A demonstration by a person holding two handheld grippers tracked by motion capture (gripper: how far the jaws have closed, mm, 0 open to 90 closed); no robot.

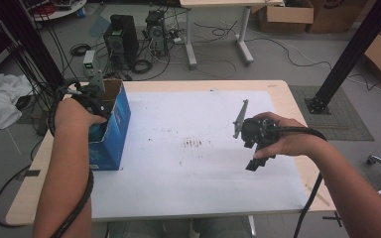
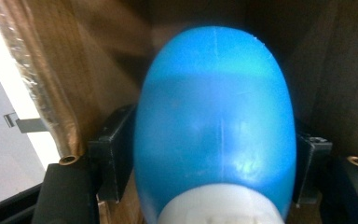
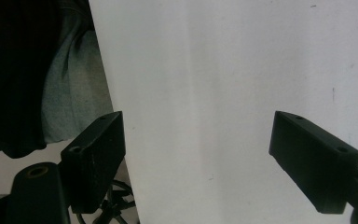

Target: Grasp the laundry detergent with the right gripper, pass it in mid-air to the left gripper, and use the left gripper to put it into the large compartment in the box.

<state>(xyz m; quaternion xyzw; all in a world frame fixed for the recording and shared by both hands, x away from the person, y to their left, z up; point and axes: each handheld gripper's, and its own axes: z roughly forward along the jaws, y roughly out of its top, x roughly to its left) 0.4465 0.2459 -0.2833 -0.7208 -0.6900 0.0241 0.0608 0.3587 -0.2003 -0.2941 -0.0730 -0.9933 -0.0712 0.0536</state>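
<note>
High view shows us a blue cardboard box (image 1: 113, 130) that stands open at the left side of the table (image 1: 278, 94), on the white sheet (image 1: 188, 163) that covers most of the top. We see the left hand (image 1: 74, 116) over the opening of this box, and the left gripper (image 1: 93, 101) goes down into it. From the left gripper view we look inside the box: its brown inner walls (image 2: 102, 51) are all around, and a blue bottle (image 2: 214, 135) is there between the two black jaws. The bottle is smooth and rounded like an egg, with a thin seam along its middle and a white cap (image 2: 219, 207) at the lower edge of the picture. The jaws stand on both sides of the bottle, very close to its body, but we cannot tell if the pads press on it or are only beside it. The forearm of the left hand comes straight from the bottom edge, and a black cable trails along it. The right hand (image 1: 283, 139) holds the right gripper (image 1: 255, 161) above the right part of the sheet, well apart from the box, with the jaws pointing down toward the person's side. In the right gripper view the right gripper (image 3: 196, 154) has its jaws wide apart with nothing between them, only the white sheet under them.
</note>
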